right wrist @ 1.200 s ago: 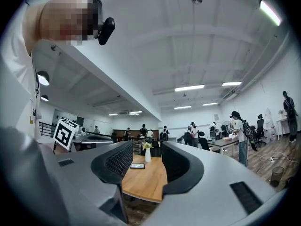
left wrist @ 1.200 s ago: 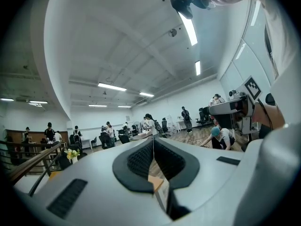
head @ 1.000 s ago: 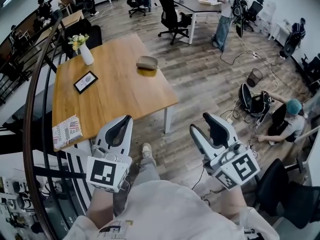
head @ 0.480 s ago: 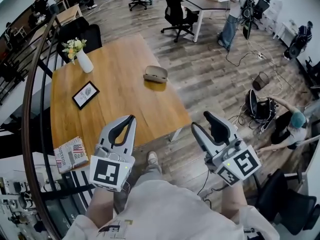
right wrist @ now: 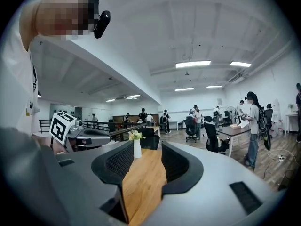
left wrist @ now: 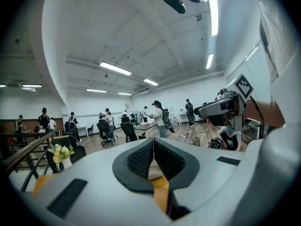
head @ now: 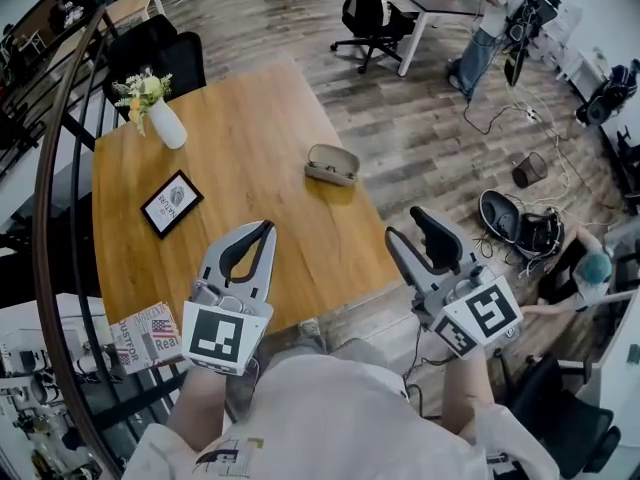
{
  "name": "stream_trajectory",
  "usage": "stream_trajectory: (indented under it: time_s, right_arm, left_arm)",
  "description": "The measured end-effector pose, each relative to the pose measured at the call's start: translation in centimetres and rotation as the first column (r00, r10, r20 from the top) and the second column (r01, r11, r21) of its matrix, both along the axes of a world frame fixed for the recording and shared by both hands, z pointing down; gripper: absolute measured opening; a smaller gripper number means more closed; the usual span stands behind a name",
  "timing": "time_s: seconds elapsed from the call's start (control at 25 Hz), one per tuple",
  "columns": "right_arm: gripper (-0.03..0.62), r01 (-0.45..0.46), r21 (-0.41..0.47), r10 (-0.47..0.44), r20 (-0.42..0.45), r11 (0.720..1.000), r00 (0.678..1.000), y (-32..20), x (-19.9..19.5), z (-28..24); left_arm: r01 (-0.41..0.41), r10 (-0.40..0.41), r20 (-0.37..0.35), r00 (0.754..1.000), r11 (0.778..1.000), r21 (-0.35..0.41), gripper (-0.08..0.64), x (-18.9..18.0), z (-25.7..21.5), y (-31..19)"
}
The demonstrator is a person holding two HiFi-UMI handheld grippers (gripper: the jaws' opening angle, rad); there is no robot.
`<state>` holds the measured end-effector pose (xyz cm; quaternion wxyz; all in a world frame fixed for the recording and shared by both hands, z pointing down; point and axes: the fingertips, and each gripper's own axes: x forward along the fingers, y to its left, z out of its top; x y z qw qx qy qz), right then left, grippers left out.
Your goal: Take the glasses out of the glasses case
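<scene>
A closed, grey-beige glasses case (head: pixel 333 164) lies near the right edge of the wooden table (head: pixel 250 128). No glasses show. My left gripper (head: pixel 264 228) hangs over the table's near part, its jaws shut on nothing; in the left gripper view its pads (left wrist: pixel 153 142) meet at the tip. My right gripper (head: pixel 405 223) hovers at the table's near right corner with its jaws apart and empty. The case lies well ahead of both grippers. The right gripper view looks through the open right gripper (right wrist: pixel 146 147) along the tabletop.
A white vase with flowers (head: pixel 160 118) and a black picture frame (head: pixel 171 190) stand on the table's left half. A printed box (head: pixel 150 336) sits at the near left corner. Black chairs (head: pixel 160 58) stand behind, a curved railing (head: pixel 45 218) runs left, and a person (head: pixel 590 268) sits among bags and cables right.
The view has moved towards the table, so the case and table sit nearer. Both grippers now reach over the table's near edge. Their jaws stand as before.
</scene>
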<state>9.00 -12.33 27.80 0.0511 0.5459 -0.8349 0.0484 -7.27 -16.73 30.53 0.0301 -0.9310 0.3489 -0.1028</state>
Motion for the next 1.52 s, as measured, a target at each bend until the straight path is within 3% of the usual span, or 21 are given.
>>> stream_trajectory:
  time_s: [0.2, 0.32, 0.44, 0.76, 0.96, 1.24, 1.52]
  right_arm:
    - [0.209, 0.017, -0.041, -0.018, -0.015, 0.999, 1.0, -3.9, -0.5, 1.4]
    - [0.209, 0.028, -0.074, -0.03, -0.029, 0.997, 0.999, -5.9, -0.1, 2.6]
    - [0.207, 0.041, -0.104, -0.047, -0.046, 0.994, 0.998, -8.0, 0.5, 4.3]
    - [0.202, 0.094, -0.193, -0.113, -0.095, 0.977, 0.989, -12.8, 2.7, 8.9]
    - [0.202, 0.085, -0.203, -0.117, -0.153, 0.975, 0.981, -17.6, 5.0, 11.2]
    - [0.189, 0.15, -0.305, -0.214, -0.186, 0.94, 0.959, -24.5, 5.5, 17.5]
    - [0.186, 0.177, -0.451, -0.31, -0.24, 0.875, 0.92, -29.2, 5.3, 26.7]
  left_arm:
    - [-0.014, 0.014, 0.005, 1.0, 0.999, 0.029, 0.02, -0.8, 1.6, -3.4]
    - [0.018, -0.018, -0.001, 1.0, 1.0, -0.011, 0.02, -0.8, 2.1, -5.0]
    - [0.016, -0.016, 0.01, 1.0, 1.0, 0.02, 0.02, -0.7, 2.9, -6.5]
    - [0.078, -0.078, 0.075, 0.994, 0.997, 0.009, 0.02, 1.4, 5.1, -10.7]
    - [0.092, -0.093, 0.075, 0.993, 0.996, 0.021, 0.02, 3.5, 6.1, -13.4]
    - [0.126, -0.12, 0.099, 0.988, 0.99, -0.057, 0.02, 5.8, 10.1, -18.0]
    - [0.117, -0.103, 0.148, 0.984, 0.989, -0.09, 0.02, 8.6, 14.1, -20.8]
